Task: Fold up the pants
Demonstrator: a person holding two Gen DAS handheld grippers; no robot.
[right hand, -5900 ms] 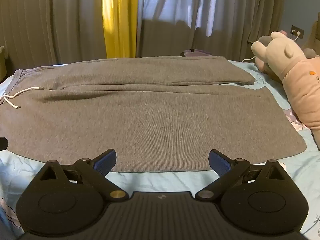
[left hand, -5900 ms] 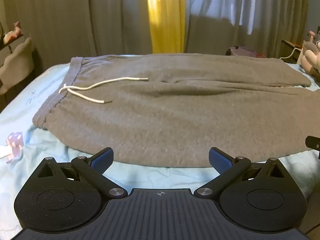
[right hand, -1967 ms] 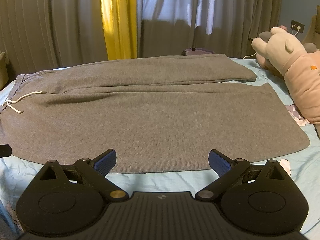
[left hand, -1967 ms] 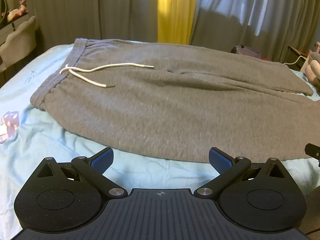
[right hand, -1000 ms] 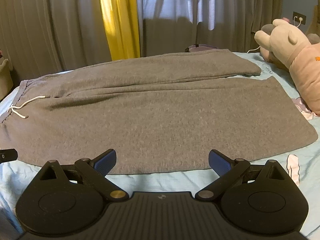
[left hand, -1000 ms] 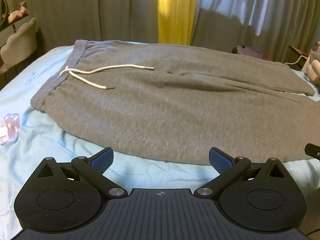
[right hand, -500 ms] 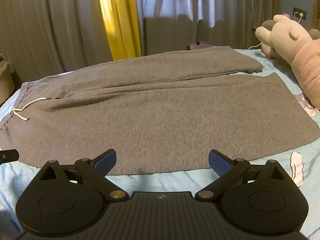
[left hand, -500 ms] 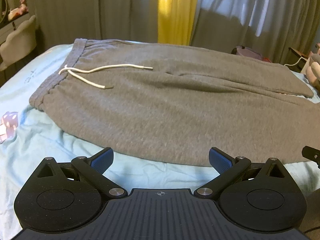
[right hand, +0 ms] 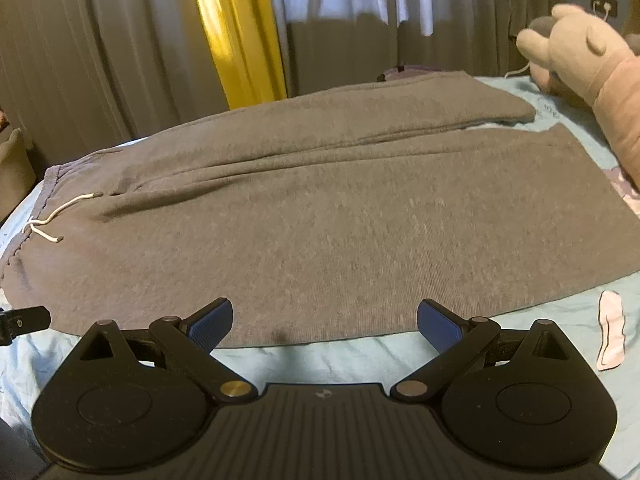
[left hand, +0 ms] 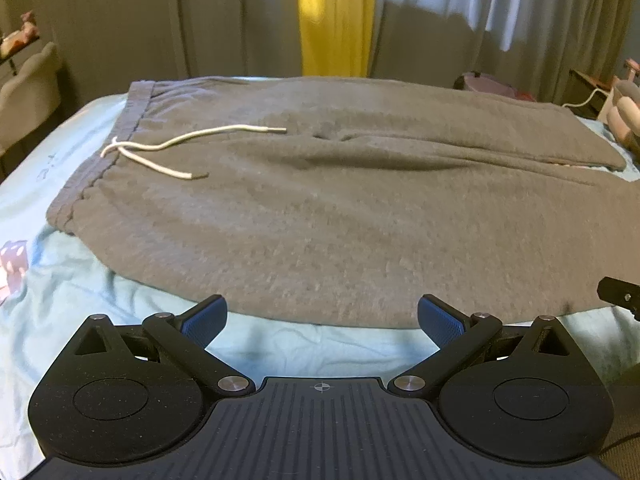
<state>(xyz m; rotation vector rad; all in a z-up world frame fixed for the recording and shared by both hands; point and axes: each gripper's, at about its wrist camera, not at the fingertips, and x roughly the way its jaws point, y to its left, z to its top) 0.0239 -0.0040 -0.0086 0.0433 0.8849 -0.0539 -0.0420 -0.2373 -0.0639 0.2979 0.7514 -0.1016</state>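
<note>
Pants (left hand: 340,208) lie just beyond both spread claws.

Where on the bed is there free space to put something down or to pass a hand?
The gray pants cover most of the bed. Bare blue sheet runs along the near edge, between the pants' hem side and both open grippers. More sheet lies left of the waistband. The right end is crowded by a plush toy.

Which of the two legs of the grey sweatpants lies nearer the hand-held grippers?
The wide front leg, whose long edge lies just beyond both open hand-held grippers. The other leg lies behind it, toward the curtains.
</note>
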